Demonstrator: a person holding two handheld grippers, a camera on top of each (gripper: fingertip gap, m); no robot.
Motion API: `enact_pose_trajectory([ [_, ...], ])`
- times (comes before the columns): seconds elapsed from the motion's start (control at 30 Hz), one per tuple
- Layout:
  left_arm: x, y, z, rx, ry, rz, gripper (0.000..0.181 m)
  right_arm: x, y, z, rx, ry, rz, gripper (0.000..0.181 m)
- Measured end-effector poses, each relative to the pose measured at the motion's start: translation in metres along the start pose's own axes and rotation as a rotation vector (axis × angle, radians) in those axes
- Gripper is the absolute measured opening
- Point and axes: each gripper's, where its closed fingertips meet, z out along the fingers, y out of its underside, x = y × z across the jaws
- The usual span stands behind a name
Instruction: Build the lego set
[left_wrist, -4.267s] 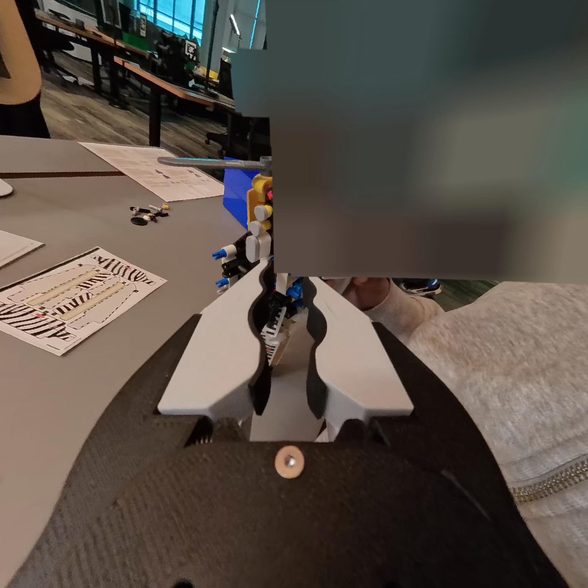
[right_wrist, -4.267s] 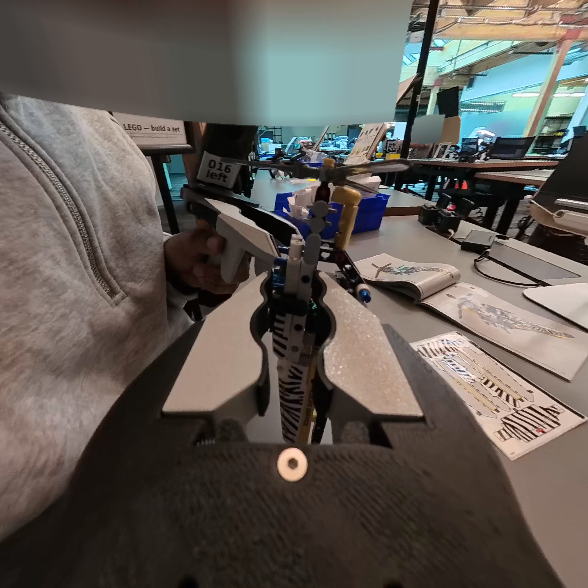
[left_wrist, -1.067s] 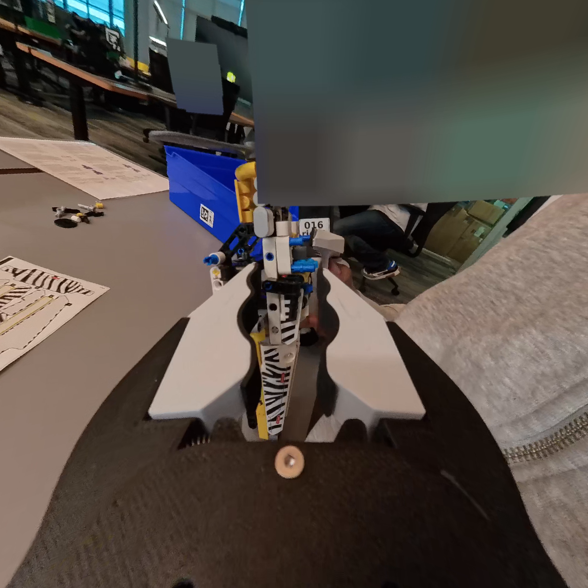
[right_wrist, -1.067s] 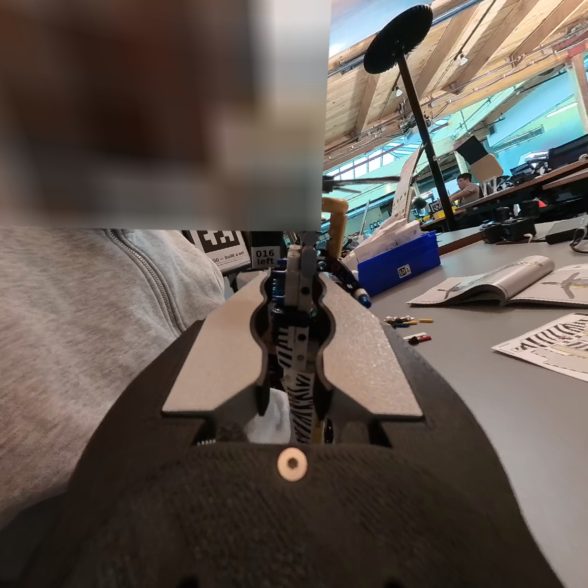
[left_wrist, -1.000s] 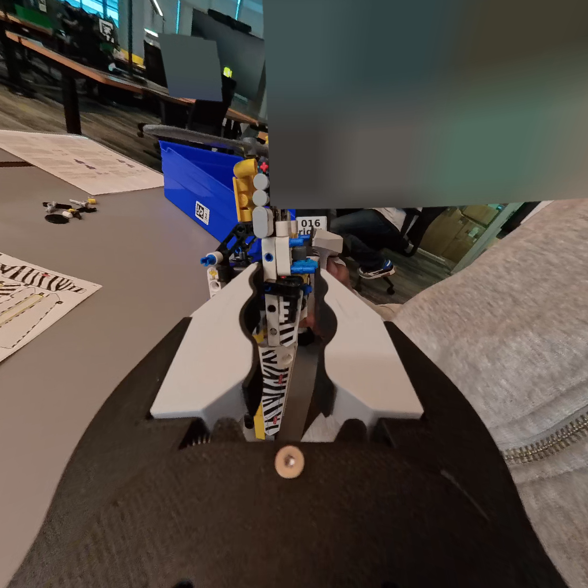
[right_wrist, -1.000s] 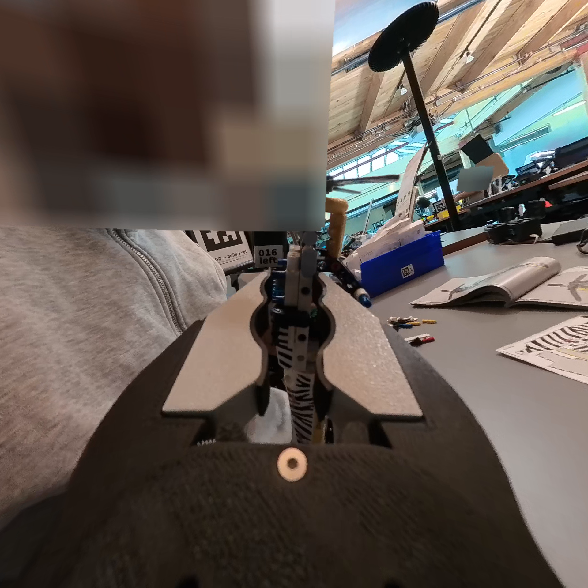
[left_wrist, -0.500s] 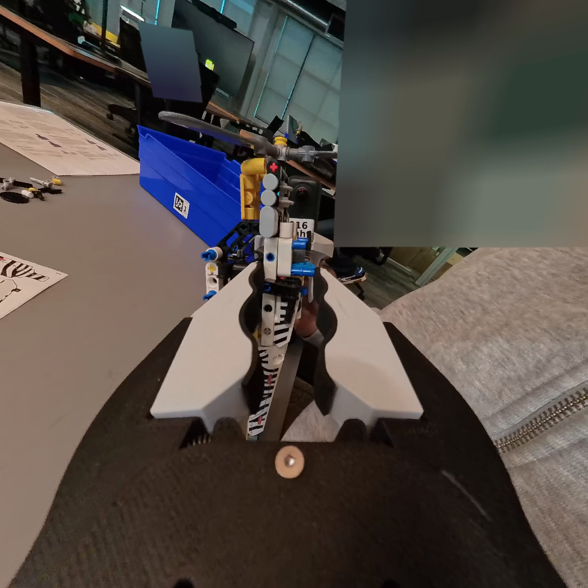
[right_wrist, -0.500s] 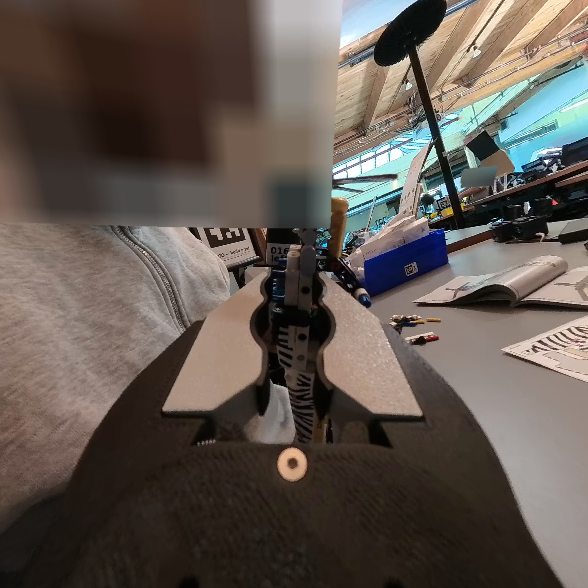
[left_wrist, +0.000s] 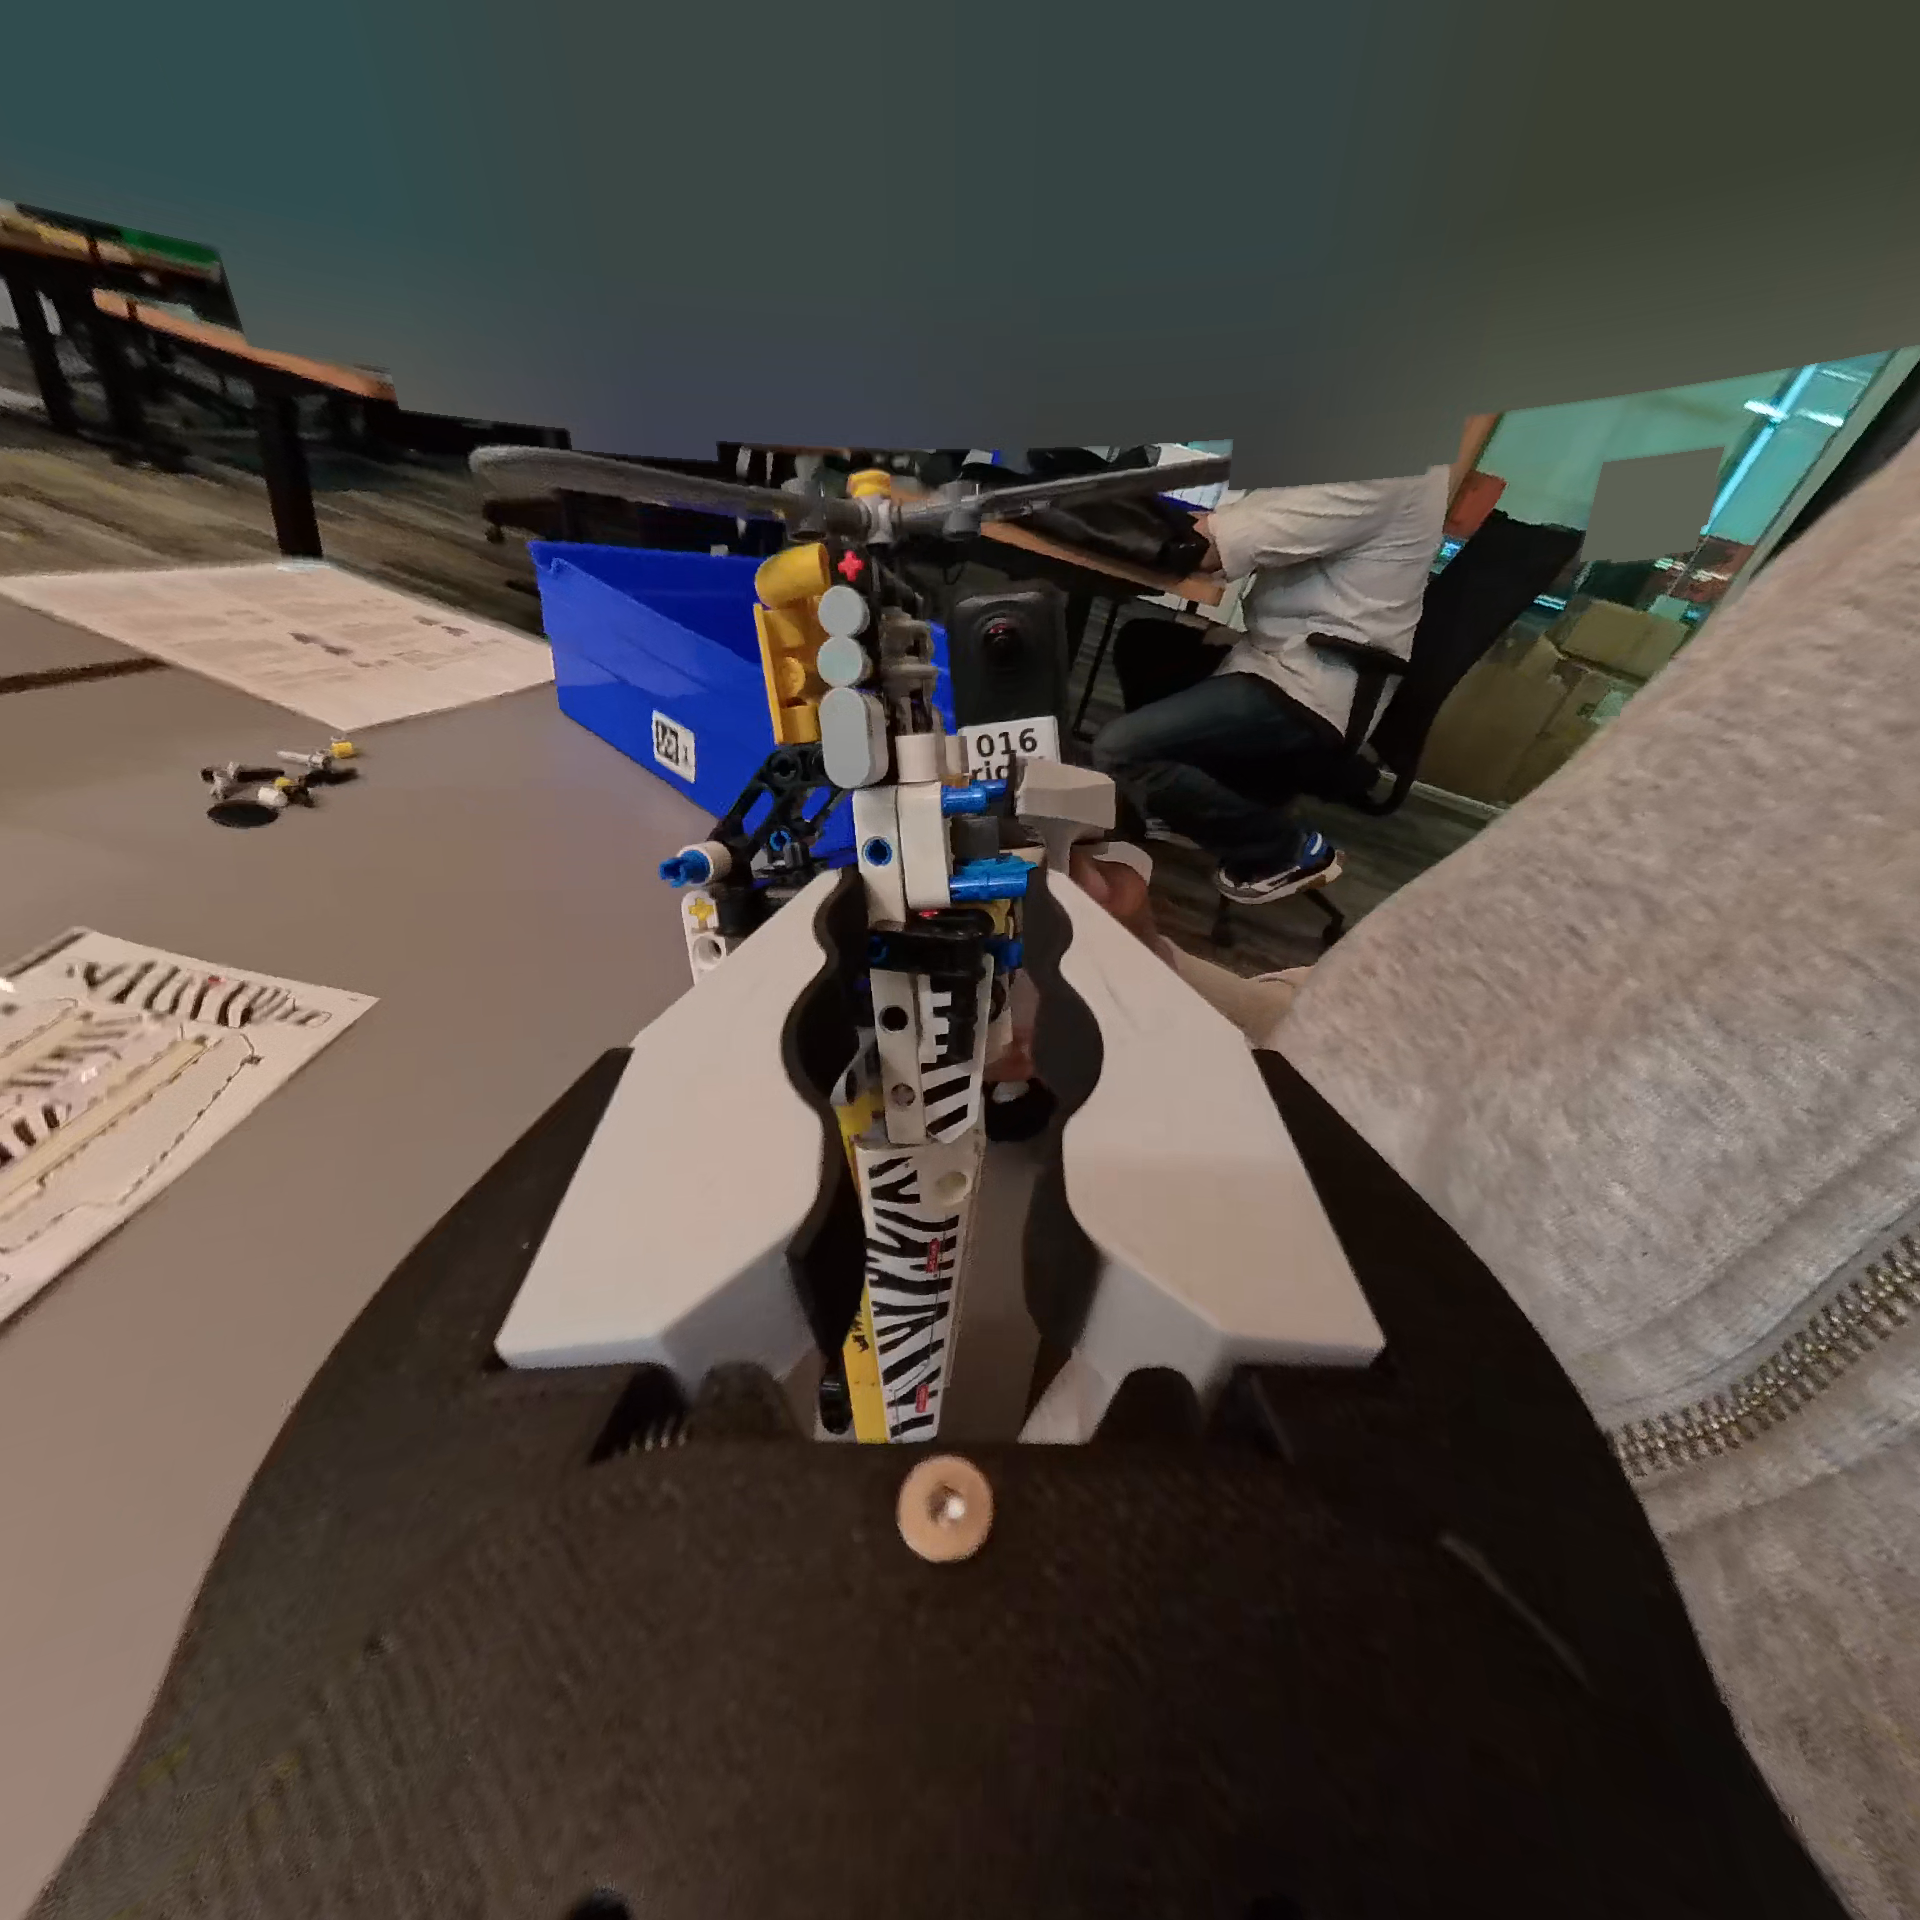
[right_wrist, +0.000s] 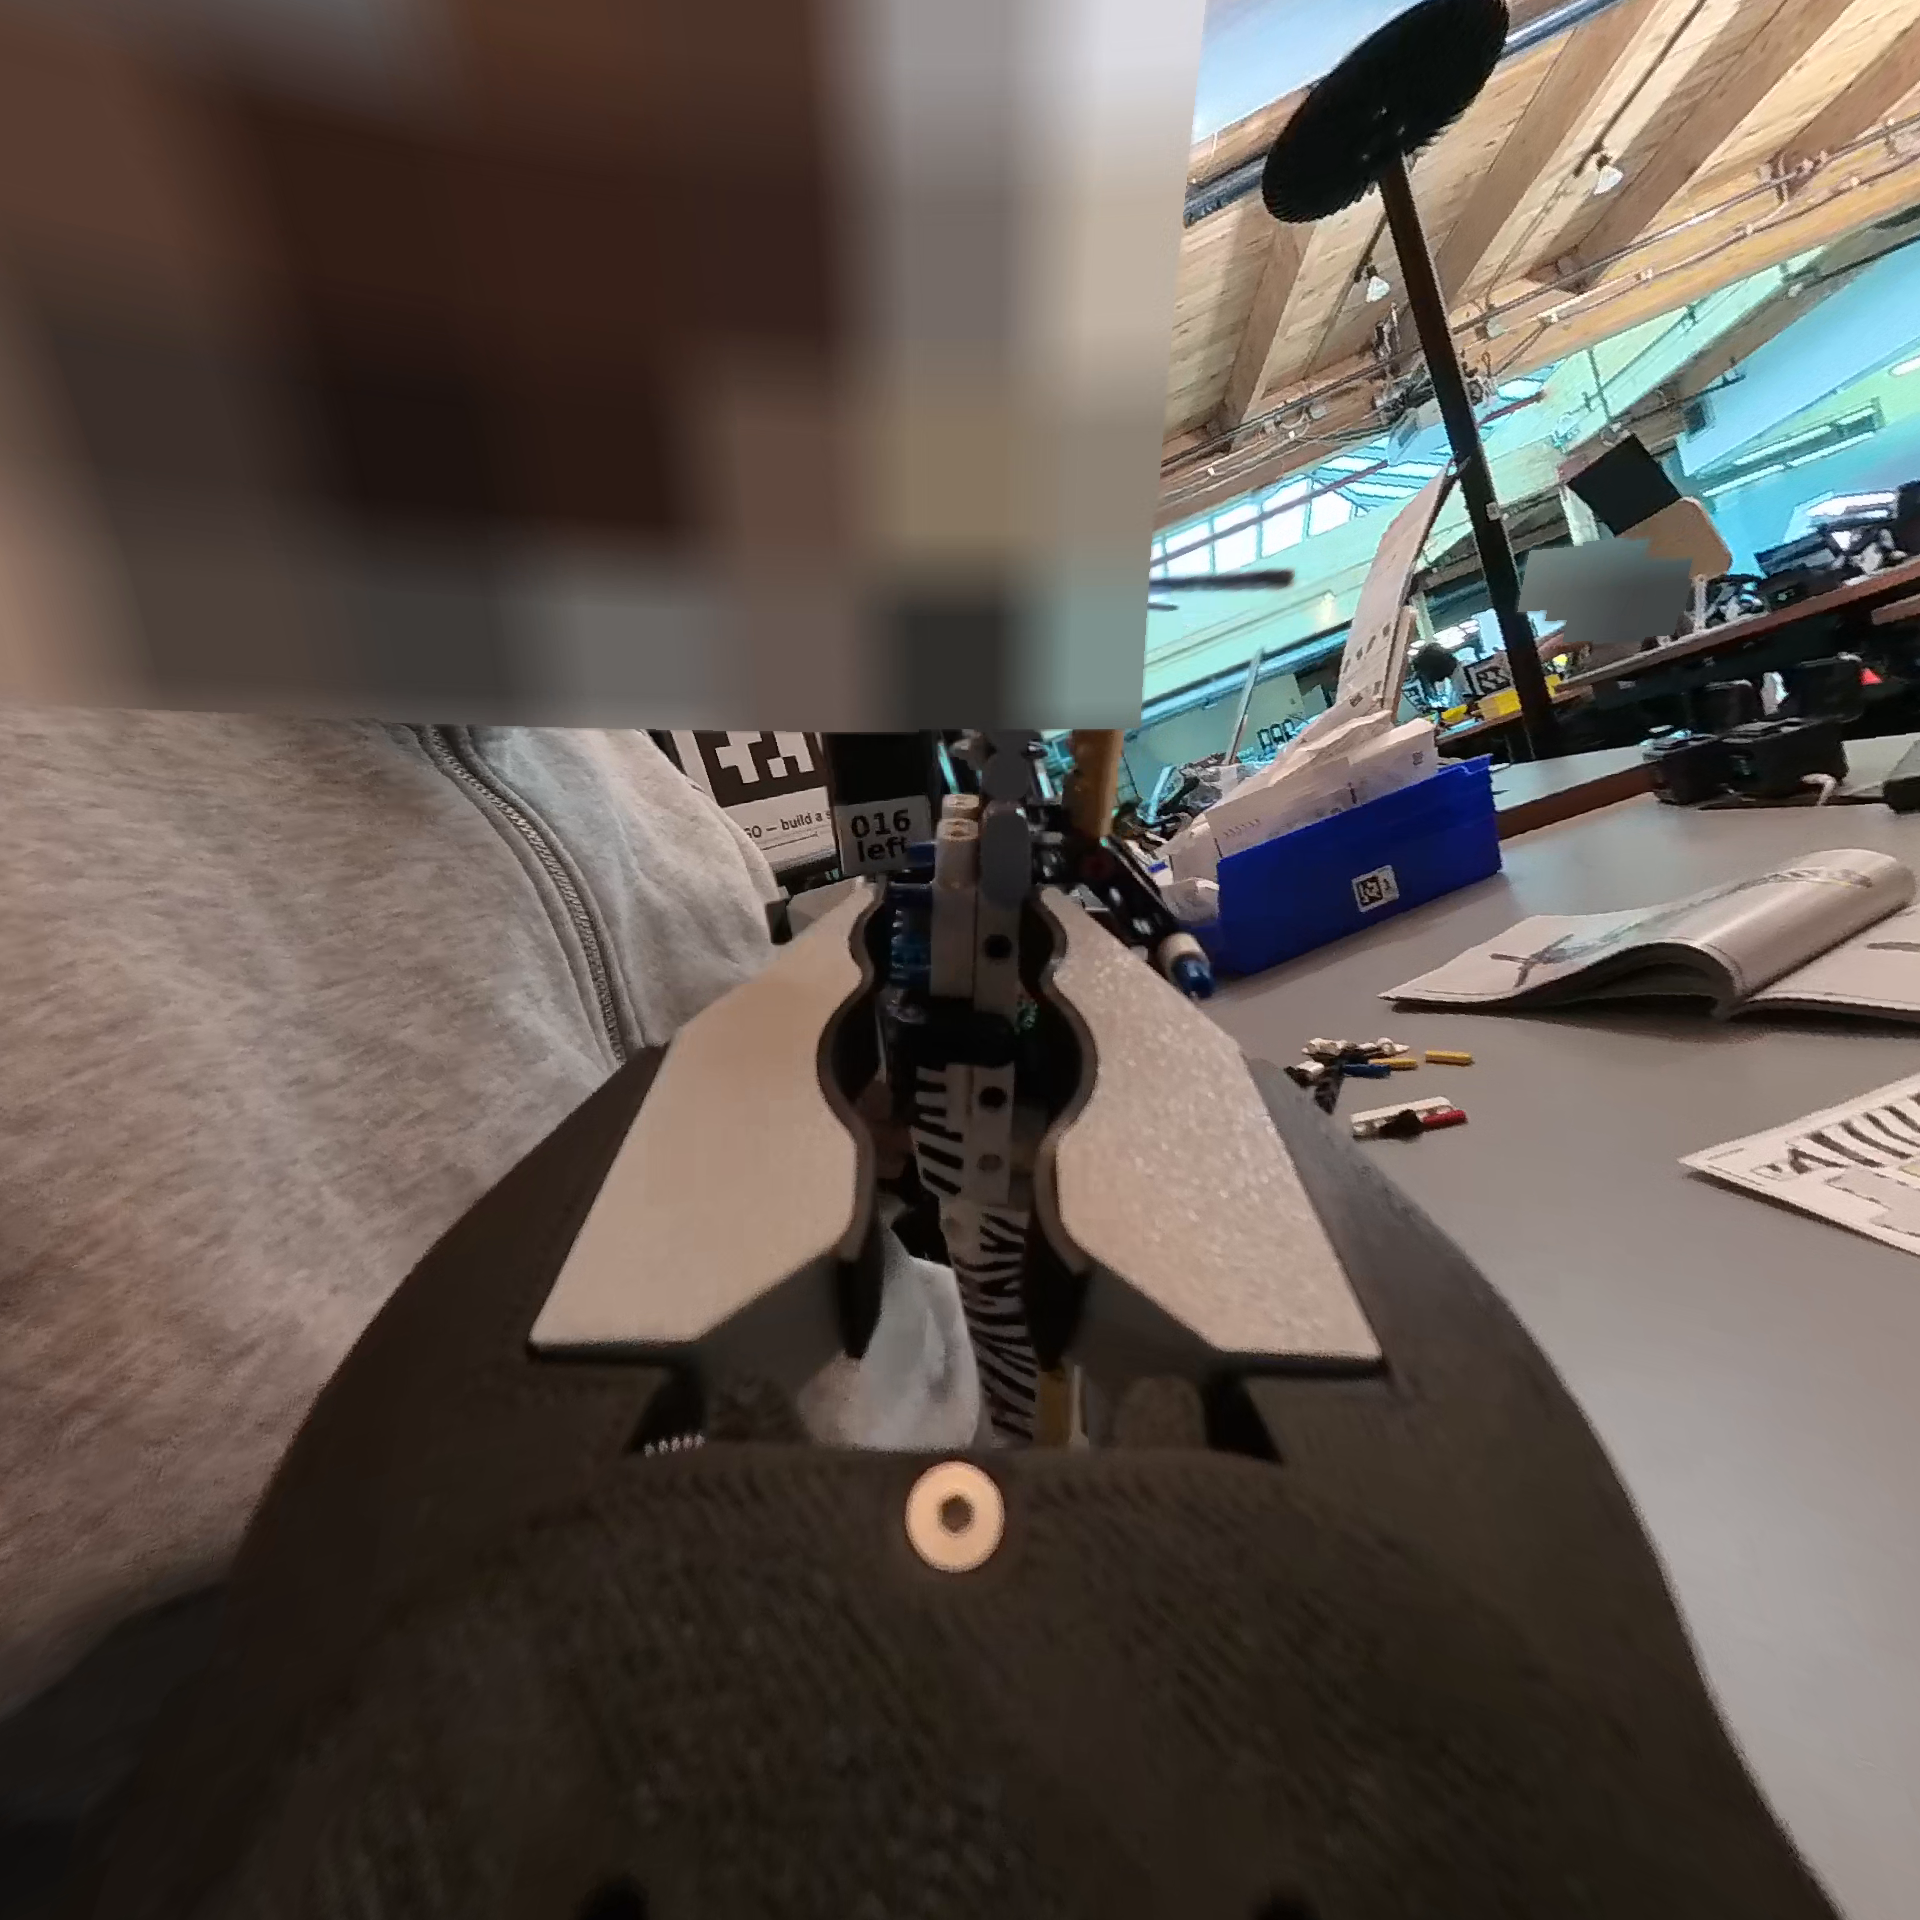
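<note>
A Lego helicopter model (left_wrist: 914, 1039) with zebra-striped panels, a yellow block and a grey rotor (left_wrist: 873, 509) is held above the grey table (left_wrist: 468, 935). My left gripper (left_wrist: 935, 883) is shut on it, and the striped body runs back between the white fingers. My right gripper (right_wrist: 956, 904) is shut on the same model (right_wrist: 982, 1039) from the opposite side. Each gripper shows just behind the model in the other's view: the right one in the left wrist view (left_wrist: 1060, 800), the left one in the right wrist view (right_wrist: 883, 831).
A blue bin (left_wrist: 644, 644) stands behind the model; it also shows in the right wrist view (right_wrist: 1351, 883). Loose small pieces (left_wrist: 270, 779) (right_wrist: 1371, 1081), a sticker sheet (left_wrist: 125, 1070) (right_wrist: 1829, 1164), an open booklet (right_wrist: 1662, 945) and a paper sheet (left_wrist: 281, 634) lie on the table. A grey sweatshirt (right_wrist: 260, 1039) is close by. My left and right fingertips are right by each other.
Since 4.3 s ago the left gripper has closed in so the model sits deep between its fingers. In the last second both views turned slightly; the right gripper's hold is unchanged.
</note>
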Motion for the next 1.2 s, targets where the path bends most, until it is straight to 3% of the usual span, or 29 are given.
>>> enact_pose_trajectory([
  [0.13, 0.009, -0.004, -0.002, 0.032, -0.016, 0.143, 0.029, -0.010, -0.004, 0.002, 0.032, -0.069, -0.030, 0.022],
  [0.4, 0.006, 0.000, 0.001, -0.001, -0.045, 0.201, 0.029, -0.010, -0.005, 0.002, 0.033, -0.052, -0.066, 0.022],
  [0.8, 0.000, -0.003, 0.003, 0.060, 0.075, -0.156, 0.028, -0.006, -0.008, 0.000, 0.042, -0.053, -0.040, 0.022],
  [0.97, -0.001, -0.001, 0.003, 0.035, 0.058, -0.115, 0.031, -0.005, -0.008, 0.000, 0.038, -0.042, -0.040, 0.022],
  [1.2, -0.001, -0.002, 0.001, 0.053, 0.125, -0.209, 0.033, 0.002, -0.007, -0.001, 0.060, -0.013, -0.025, 0.022],
])
